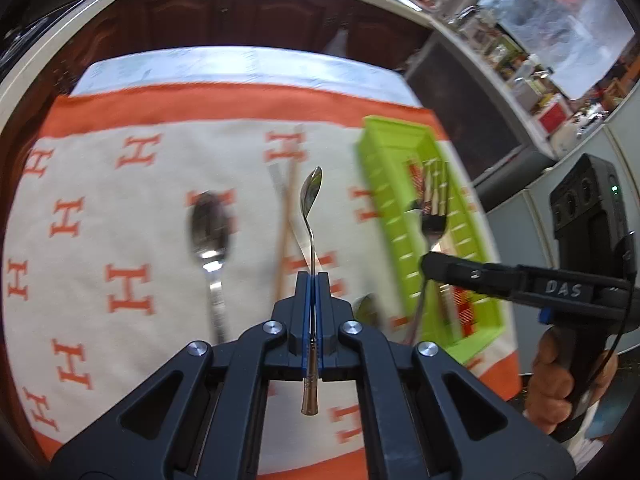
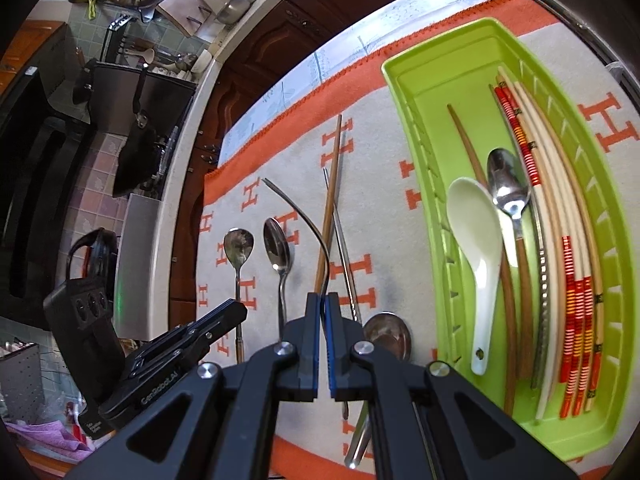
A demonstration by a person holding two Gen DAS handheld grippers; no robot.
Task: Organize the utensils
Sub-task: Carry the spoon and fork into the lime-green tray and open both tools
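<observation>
Both grippers clamped on metal cutlery above the cloth-covered worktop.
Left gripper (image 1: 312, 280) jaws pinch a small steel spoon (image 1: 311, 196) by its handle, above the cream-and-orange cloth (image 1: 120, 208); right gripper (image 2: 322, 300) jaws grip a thin curved steel handle (image 2: 304, 220), beside the lime-green plastic tray (image 2: 436, 216).

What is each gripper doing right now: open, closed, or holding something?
Left gripper: closed on a small spoon, gripped by its handle.
Right gripper: closed on a fork.
</observation>
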